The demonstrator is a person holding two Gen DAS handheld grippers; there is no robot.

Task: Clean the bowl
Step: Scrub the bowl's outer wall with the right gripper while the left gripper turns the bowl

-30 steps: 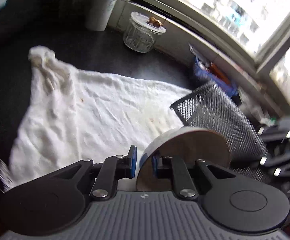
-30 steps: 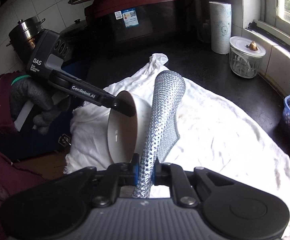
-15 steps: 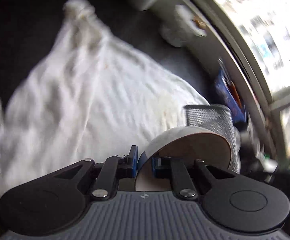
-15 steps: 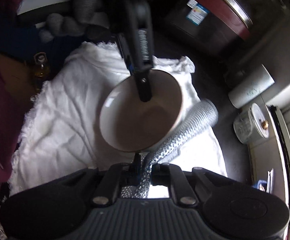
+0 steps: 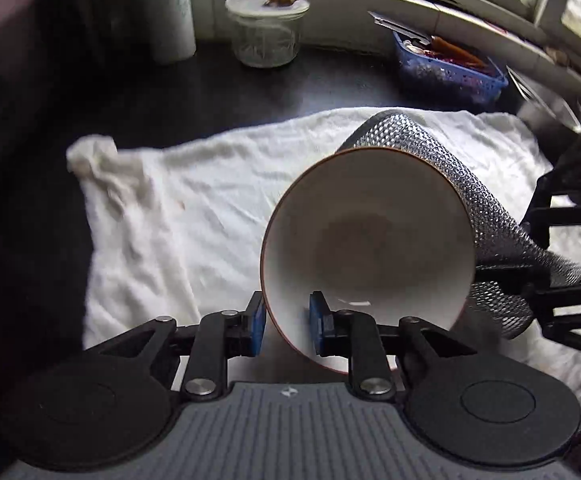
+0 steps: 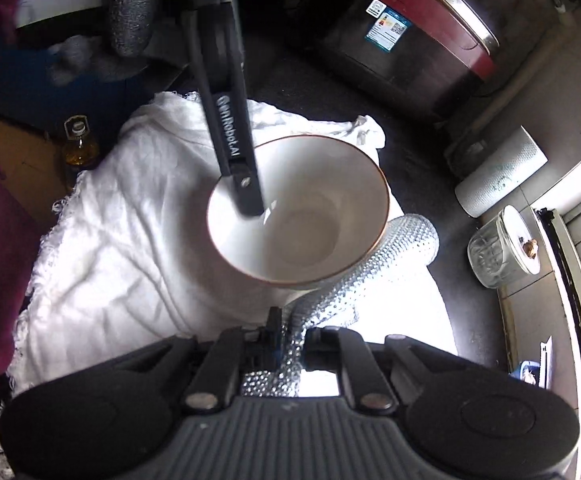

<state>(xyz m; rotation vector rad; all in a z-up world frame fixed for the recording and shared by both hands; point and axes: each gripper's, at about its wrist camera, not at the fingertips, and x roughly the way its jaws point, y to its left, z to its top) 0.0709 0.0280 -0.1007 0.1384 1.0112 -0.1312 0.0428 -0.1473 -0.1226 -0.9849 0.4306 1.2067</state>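
A white bowl [image 5: 366, 240] with a brown rim is held above a white cloth [image 5: 194, 208]. My left gripper [image 5: 286, 324] is shut on the bowl's rim, and the bowl's opening faces the camera. My right gripper [image 6: 288, 330] is shut on a silver mesh scrubbing cloth [image 6: 370, 272], which curls against the bowl's outer side [image 5: 486, 208]. In the right wrist view the bowl [image 6: 302, 212] opens upward, with the left gripper's finger [image 6: 234, 140] reaching over its rim from above.
A glass jar with a lid [image 5: 266, 28], a paper towel roll [image 5: 170, 12] and a blue basket [image 5: 446, 68] stand along the window sill. A dark red appliance [image 6: 406, 32] stands at the back. An oil bottle [image 6: 78, 148] is left of the cloth.
The bowl has turned so that its inside faces the left wrist camera. The mesh cloth has slid around the bowl's outside. The right gripper now looks down into the bowl.
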